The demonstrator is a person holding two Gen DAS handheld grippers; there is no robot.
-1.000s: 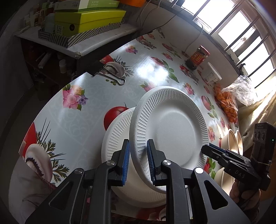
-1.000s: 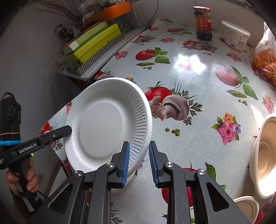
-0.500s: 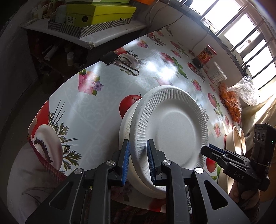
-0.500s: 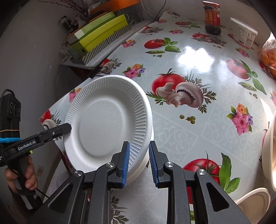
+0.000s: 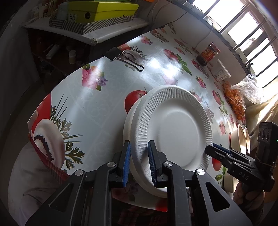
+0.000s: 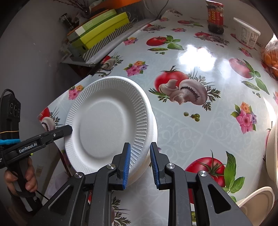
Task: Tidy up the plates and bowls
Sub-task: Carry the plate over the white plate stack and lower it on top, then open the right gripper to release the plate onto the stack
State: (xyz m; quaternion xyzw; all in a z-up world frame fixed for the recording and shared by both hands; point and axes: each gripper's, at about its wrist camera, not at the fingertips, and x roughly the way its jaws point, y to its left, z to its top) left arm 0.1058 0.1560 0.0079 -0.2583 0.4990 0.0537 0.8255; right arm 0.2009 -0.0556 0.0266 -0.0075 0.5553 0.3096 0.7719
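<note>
**Foam plate held over the stack at the table's near-left corner**

At the far left, stacked green boxes [image 6: 102, 29] are seen on a side shelf. A black binder clip [image 5: 121, 56] is clipped to the table [image 6: 199, 137] edge. The left gripper [image 5: 139, 163] is closed on the near rim of the top plate [image 5: 175, 128], one blue pad on each face of the rim. This plate is held slightly tilted over a second white plate [image 5: 129, 120], which is touched or nearly touched; contact cannot be told. The right gripper [image 6: 139, 164] is placed at the opposite rim, with its jaws apart astride the edge and a gap visible at the right pad. Further right, beige bowls [image 5: 242, 139] are stood together, near a bag of oranges [image 5: 234, 102]. A sauce jar [image 6: 215, 16] and a white tub [image 6: 246, 34] are set at the far side.
</note>
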